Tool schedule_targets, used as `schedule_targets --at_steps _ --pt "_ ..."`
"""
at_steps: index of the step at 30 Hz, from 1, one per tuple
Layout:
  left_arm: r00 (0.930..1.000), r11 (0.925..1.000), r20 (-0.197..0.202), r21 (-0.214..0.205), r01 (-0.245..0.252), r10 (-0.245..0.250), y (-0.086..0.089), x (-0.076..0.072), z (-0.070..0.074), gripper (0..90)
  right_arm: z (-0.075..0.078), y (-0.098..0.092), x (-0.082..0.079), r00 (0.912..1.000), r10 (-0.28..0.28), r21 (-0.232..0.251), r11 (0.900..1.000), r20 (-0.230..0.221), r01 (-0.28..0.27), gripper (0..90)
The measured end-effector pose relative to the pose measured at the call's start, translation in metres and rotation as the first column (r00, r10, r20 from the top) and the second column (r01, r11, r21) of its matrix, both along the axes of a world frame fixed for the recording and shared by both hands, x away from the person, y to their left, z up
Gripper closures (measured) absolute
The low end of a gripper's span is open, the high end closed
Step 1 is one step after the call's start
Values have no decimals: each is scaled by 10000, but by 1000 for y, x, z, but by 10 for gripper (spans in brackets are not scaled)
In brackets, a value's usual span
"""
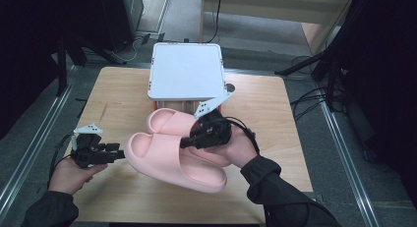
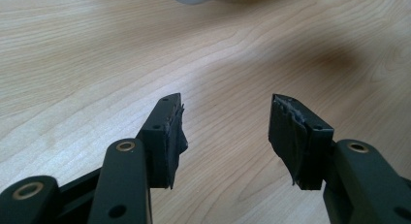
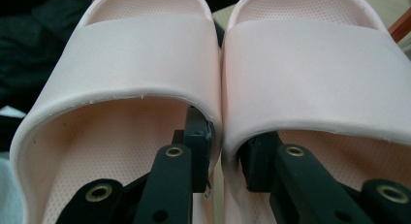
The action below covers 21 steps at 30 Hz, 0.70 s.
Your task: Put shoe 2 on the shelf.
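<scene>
High view: on the table, a white box stands at the far edge, two pink slippers in front of it. Right gripper pinches their inner walls together; left gripper hangs open beside them, clasping nothing.

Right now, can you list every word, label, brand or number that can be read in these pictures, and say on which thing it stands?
None can be read.
Pink slippers: plain, no brand or size visible.
White box lid: blank.
Wooden table: no marking.
Left gripper and right gripper: no lettering.
</scene>
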State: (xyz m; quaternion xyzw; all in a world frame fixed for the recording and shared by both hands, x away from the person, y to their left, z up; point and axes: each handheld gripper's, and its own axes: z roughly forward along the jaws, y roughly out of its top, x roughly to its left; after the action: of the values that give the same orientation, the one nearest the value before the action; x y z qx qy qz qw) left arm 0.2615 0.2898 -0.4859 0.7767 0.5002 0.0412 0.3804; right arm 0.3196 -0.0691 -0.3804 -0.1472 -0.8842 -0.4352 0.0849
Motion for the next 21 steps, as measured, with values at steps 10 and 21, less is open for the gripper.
schedule_targets --at_steps 10,21 --pt "10000 10000 13 50 68 -68 -1 2 -1 460 43 0 18 9948 -1008 183 9948 144 1005 764" --pt "9993 9993 -4 3 376 -376 -8 11 -1 460 62 3 42 9738 -2177 -214 9754 652 2194 767"
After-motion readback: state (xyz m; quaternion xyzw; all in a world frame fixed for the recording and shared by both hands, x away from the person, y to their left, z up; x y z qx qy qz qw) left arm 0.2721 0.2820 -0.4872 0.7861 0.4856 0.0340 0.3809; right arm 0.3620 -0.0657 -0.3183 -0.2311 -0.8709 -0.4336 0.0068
